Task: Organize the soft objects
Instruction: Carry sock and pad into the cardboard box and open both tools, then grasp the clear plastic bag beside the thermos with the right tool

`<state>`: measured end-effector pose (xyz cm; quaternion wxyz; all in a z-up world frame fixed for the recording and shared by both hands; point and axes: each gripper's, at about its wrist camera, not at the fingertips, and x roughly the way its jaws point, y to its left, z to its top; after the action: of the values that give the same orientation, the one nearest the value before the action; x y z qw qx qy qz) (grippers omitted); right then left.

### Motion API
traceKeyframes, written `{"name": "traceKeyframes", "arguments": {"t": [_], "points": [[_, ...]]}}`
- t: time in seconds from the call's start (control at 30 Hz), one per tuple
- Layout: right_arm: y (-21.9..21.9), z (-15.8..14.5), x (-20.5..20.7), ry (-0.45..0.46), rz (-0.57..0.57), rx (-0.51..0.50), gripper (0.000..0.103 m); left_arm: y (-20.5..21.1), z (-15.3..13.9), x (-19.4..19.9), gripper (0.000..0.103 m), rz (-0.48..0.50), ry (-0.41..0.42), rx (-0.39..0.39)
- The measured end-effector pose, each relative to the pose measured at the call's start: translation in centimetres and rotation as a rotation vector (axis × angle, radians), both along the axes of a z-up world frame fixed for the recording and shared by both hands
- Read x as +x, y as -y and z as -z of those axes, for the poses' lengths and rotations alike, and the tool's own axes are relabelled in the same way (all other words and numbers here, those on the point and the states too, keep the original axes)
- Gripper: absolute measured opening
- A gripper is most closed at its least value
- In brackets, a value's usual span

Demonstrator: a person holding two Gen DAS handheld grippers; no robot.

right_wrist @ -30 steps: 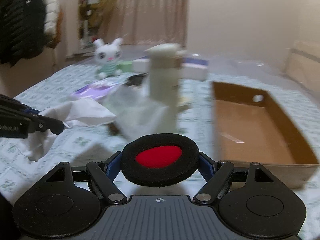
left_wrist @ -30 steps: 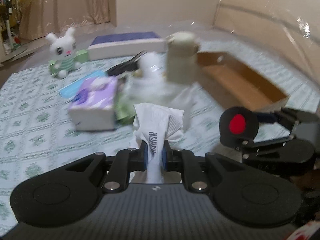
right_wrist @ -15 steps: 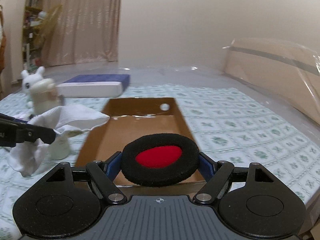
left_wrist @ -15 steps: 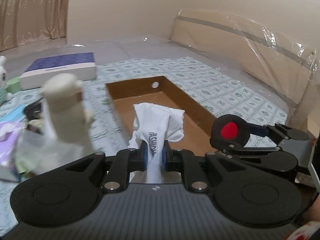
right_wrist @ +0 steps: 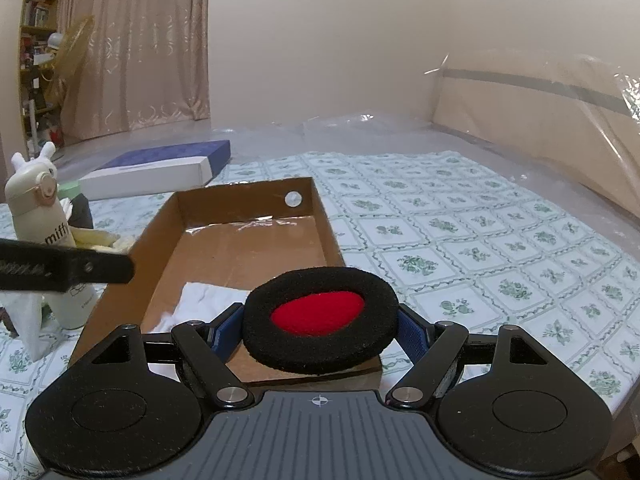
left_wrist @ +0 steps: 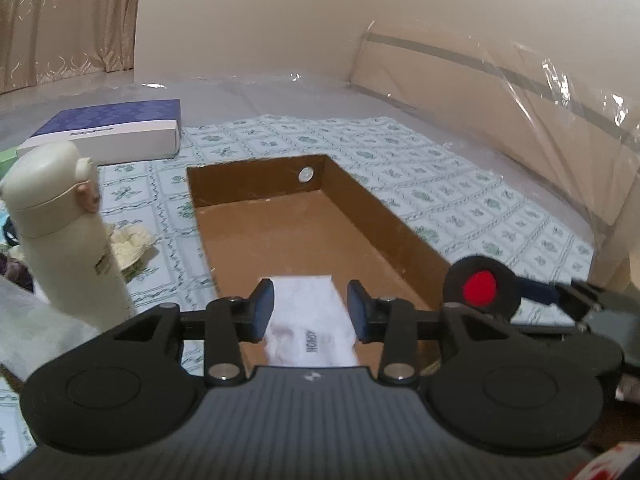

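We just released folded white sock [left_wrist: 310,320] into brown cardboard tray [left_wrist: 280,188]; left gripper [left_wrist: 311,312] jaws now spread. Right gripper [right_wrist: 320,326] pinches black-and-red foam earpad [right_wrist: 320,314], next in.

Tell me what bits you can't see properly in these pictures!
- White sock in the cardboard box: left wrist view, near end hidden by the gripper body.
- Bunny toy: right wrist view, only ears show behind the cream bottle.
- Ear pad: right gripper fingertips hidden beneath it.

The bottle [right_wrist: 44,248] reads "miff"; the sock [left_wrist: 312,328] reads "ASHION".
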<state>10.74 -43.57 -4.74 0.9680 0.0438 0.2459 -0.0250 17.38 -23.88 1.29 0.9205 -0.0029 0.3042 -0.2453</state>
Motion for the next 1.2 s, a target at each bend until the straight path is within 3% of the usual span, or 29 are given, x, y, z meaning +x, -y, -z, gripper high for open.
{"name": "traceKeyframes", "arguments": {"t": [0.23, 0.33, 0.63, 0.93, 1.2], "points": [[-0.3, 0.3, 1.2, 0.011, -0.035, 0.042, 0.079, -2.8, 0.3, -1.5, 0.036, -0.030, -0.032, 0.028], [-0.2, 0.2, 1.4, 0.032, -0.063, 0.077, 0.090, -3.8, 0.3, -2.2, 0.036, -0.037, -0.032, 0.036], [-1.9, 0.2, -1.9, -0.001, -0.034, 0.085, 0.091, -7.2, 0.2, -4.7, 0.036, -0.081, -0.012, 0.076], [-7.9, -0.4, -5.1, -0.016, -0.155, 0.111, 0.091, -13.6, 0.0, -7.7, 0.036, -0.210, -0.021, 0.094], [-14.1, -1.8, -5.8, 0.031, -0.294, 0.036, 0.091, -20.0, -1.2, -10.2, 0.037, -0.341, -0.003, 0.105]]}}
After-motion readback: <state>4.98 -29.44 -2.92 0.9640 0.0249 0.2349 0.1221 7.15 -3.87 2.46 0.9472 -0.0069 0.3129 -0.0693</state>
